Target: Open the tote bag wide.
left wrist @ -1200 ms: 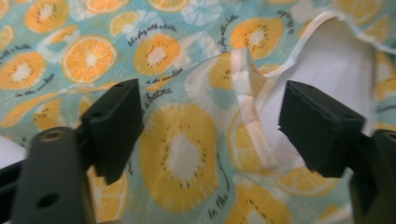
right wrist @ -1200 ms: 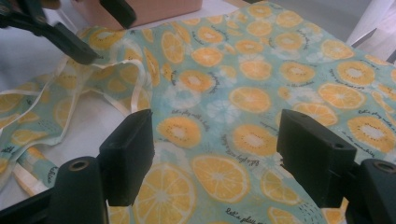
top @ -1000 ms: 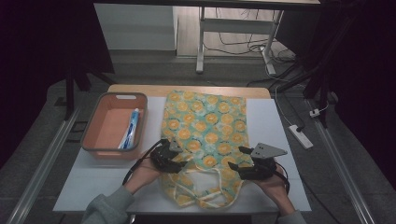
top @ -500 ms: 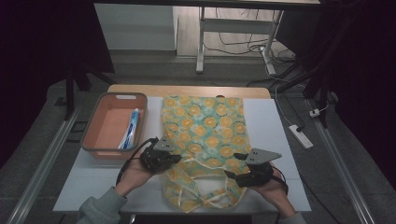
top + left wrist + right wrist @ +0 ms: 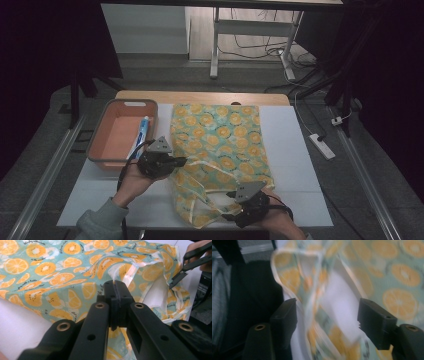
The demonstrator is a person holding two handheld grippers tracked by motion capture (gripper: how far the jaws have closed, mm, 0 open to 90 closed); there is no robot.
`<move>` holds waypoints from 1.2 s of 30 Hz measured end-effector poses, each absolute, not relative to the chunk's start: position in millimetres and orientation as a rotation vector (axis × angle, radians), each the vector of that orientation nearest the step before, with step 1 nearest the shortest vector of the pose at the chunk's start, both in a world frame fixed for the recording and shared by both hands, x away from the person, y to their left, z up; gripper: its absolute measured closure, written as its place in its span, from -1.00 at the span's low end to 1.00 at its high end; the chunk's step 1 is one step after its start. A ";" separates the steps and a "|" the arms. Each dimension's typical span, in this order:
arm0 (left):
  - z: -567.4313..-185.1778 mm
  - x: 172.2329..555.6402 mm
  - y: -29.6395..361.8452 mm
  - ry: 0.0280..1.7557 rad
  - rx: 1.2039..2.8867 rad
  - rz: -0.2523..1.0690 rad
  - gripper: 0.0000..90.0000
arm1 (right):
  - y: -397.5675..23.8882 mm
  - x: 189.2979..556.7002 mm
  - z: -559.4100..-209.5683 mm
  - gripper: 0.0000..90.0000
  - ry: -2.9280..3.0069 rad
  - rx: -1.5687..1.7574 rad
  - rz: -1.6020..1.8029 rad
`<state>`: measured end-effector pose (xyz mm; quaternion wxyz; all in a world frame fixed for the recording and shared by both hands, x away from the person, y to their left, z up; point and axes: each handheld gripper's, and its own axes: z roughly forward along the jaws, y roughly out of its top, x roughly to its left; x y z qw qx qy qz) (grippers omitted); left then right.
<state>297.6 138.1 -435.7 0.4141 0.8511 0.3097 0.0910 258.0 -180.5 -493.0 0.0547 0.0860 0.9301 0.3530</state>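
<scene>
The left gripper (image 5: 115,293) pinches the fruit-print bag's (image 5: 220,145) rim; the right gripper (image 5: 327,315), jaws wide and just narrowing, straddles the handle strap (image 5: 312,322) directly ahead, unclamped.

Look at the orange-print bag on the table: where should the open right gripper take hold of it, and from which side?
The right gripper would best grip the bag's pale-edged handle strap at the near end, coming in from the person's side. That strap stands up between its open jaws as a thin band, easy to pinch, while the bag's body lies flat on the table. The left gripper is shut on the mouth edge.
</scene>
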 end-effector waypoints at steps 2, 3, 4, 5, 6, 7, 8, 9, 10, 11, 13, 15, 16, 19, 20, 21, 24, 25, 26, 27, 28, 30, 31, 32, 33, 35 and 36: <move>-434.5 298.3 141.6 0.788 2.125 0.228 0.97 | -183.7 261.3 -498.0 -0.15 2.834 0.287 1.068; -433.8 299.0 143.9 0.795 2.118 0.225 0.97 | -183.8 261.7 -499.6 -0.08 2.838 0.290 1.064; -433.8 299.0 143.9 0.795 2.118 0.225 0.97 | -183.1 261.7 -501.4 -0.04 2.848 0.283 1.054; -433.7 299.4 144.9 0.797 2.113 0.223 0.97 | -181.1 261.0 -503.2 0.00 2.862 0.270 1.052; -433.7 299.9 145.8 0.802 2.110 0.221 0.97 | -178.4 259.6 -504.7 0.06 2.874 0.251 1.041; -433.8 300.0 145.9 0.803 2.110 0.221 0.97 | -175.5 257.9 -506.0 0.17 2.877 0.229 1.026; -433.8 300.0 145.9 0.803 2.110 0.221 0.97 | -175.5 257.9 -506.0 0.17 2.877 0.229 1.026; -434.0 299.9 145.7 0.803 2.112 0.222 0.97 | -170.2 255.7 -507.5 0.47 2.882 0.212 0.978; -434.0 299.9 145.7 0.803 2.112 0.222 0.97 | -169.5 255.4 -507.7 0.58 2.884 0.210 0.971; -434.2 299.8 145.1 0.800 2.115 0.223 0.97 | -169.0 254.7 -507.4 0.75 2.881 0.206 0.965; -434.4 299.8 144.8 0.798 2.118 0.221 0.97 | -169.4 253.1 -504.1 0.92 2.872 0.183 0.973; -434.9 299.6 144.0 0.795 2.123 0.219 0.97 | -169.5 250.1 -496.7 0.96 2.858 0.153 1.006; -435.1 299.3 143.2 0.787 2.129 0.216 0.97 | -168.9 248.1 -491.6 0.97 2.851 0.135 1.041; -435.3 298.5 141.6 0.774 2.137 0.212 0.97 | -165.6 238.9 -471.9 0.97 2.844 0.076 1.142; -435.3 298.5 141.6 0.774 2.137 0.212 0.97 | -164.9 236.0 -464.8 0.97 2.828 0.050 1.163; -435.4 298.4 141.2 0.772 2.139 0.211 0.97 | -164.7 233.6 -457.6 0.97 2.808 0.037 1.185; -435.0 298.5 141.3 0.771 2.140 0.211 0.97 | -168.2 235.2 -434.7 0.97 2.707 0.033 1.220; -435.0 298.8 141.7 0.775 2.137 0.212 0.97 | -170.7 239.6 -427.6 0.97 2.671 0.052 1.233; -435.0 298.8 141.7 0.775 2.137 0.212 0.97 | -170.7 239.6 -427.6 0.97 2.671 0.052 1.233; -435.1 299.6 142.7 0.781 2.138 0.216 0.97 | -178.5 258.1 -415.1 0.97 2.603 0.136 1.250; -435.3 299.8 143.0 0.786 2.136 0.217 0.97 | -181.2 265.8 -412.5 0.97 2.582 0.173 1.259; -435.4 300.1 143.2 0.787 2.135 0.217 0.96 | -188.2 286.2 -409.1 0.97 2.530 0.262 1.256; -435.5 300.2 143.2 0.787 2.134 0.220 0.96 | -192.0 298.3 -409.7 0.97 2.509 0.316 1.248; -435.6 300.5 143.2 0.788 2.134 0.220 0.96 | -194.1 305.8 -410.8 0.97 2.501 0.342 1.246; -436.5 301.6 142.4 0.789 2.136 0.220 0.96 | -196.5 315.1 -412.9 0.97 2.492 0.382 1.244; -437.3 302.6 141.9 0.788 2.140 0.219 0.96 | -199.9 333.0 -418.6 0.97 2.477 0.454 1.235; -439.9 304.6 139.6 0.796 2.141 0.213 0.96 | -200.9 341.5 -422.1 0.97 2.476 0.484 1.221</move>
